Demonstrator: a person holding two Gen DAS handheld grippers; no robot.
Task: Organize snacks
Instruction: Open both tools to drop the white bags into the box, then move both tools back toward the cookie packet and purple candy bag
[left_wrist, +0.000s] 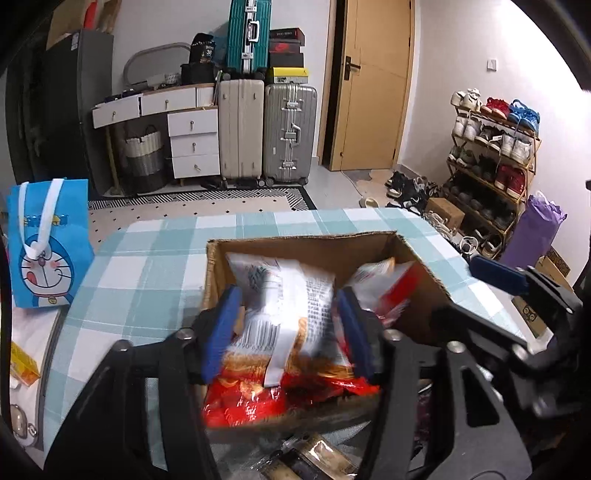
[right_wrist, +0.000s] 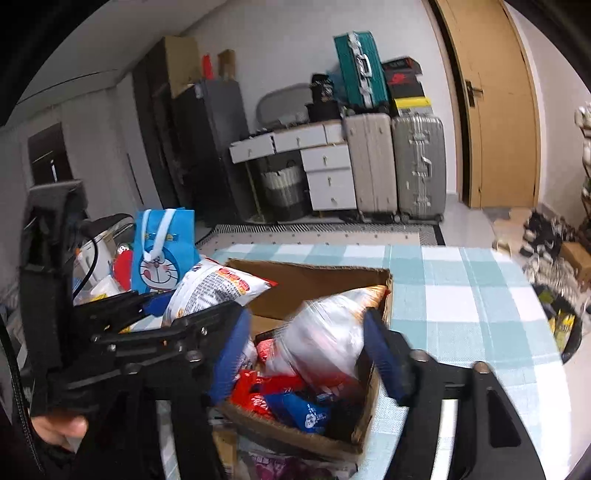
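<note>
A brown cardboard box (left_wrist: 417, 258) sits on a tablecloth (left_wrist: 147, 266) checked in pale teal and white. The snack bags inside are white with red and orange print (left_wrist: 284, 306), and red and blue (right_wrist: 295, 406). Both grippers have blue pads (left_wrist: 221, 332) on black frames.

Place: a lived-in home room
Signs: suitcases (left_wrist: 266, 133) stacked by a wooden door (left_wrist: 373, 81), white drawers (left_wrist: 194, 144), a full shoe rack (left_wrist: 491, 155), rug (left_wrist: 192, 212), checked tabletop (left_wrist: 147, 258)
</note>
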